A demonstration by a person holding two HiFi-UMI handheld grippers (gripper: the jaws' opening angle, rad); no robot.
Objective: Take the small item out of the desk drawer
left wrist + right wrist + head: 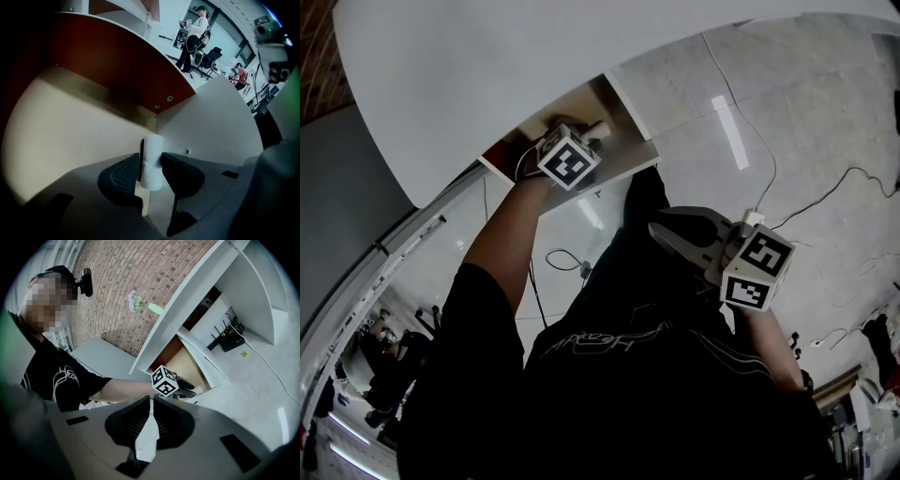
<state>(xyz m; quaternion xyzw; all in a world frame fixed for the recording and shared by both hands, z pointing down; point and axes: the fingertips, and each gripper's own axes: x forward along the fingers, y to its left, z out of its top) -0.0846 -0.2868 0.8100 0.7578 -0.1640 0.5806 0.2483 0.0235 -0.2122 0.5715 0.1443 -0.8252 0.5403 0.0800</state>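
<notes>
The desk drawer [628,155] stands pulled out under the white desk top [487,75]; it has a beige floor [70,126] and a red-brown back wall [108,61]. My left gripper [596,133] reaches into it. Its two dark pads [123,177] sit against both sides of a small white cylinder [152,161], which stands upright near the drawer's corner. The same item shows as a white spot [599,127] beyond the marker cube. My right gripper [658,229] hangs away from the drawer in front of the person's body, jaws together and nothing between them [151,401].
Cables [769,141] run over the pale tiled floor on the right. A lower white shelf holds black routers [225,339]. A brick wall [136,273] rises behind the desk. People and office chairs [197,42] are far off in the room.
</notes>
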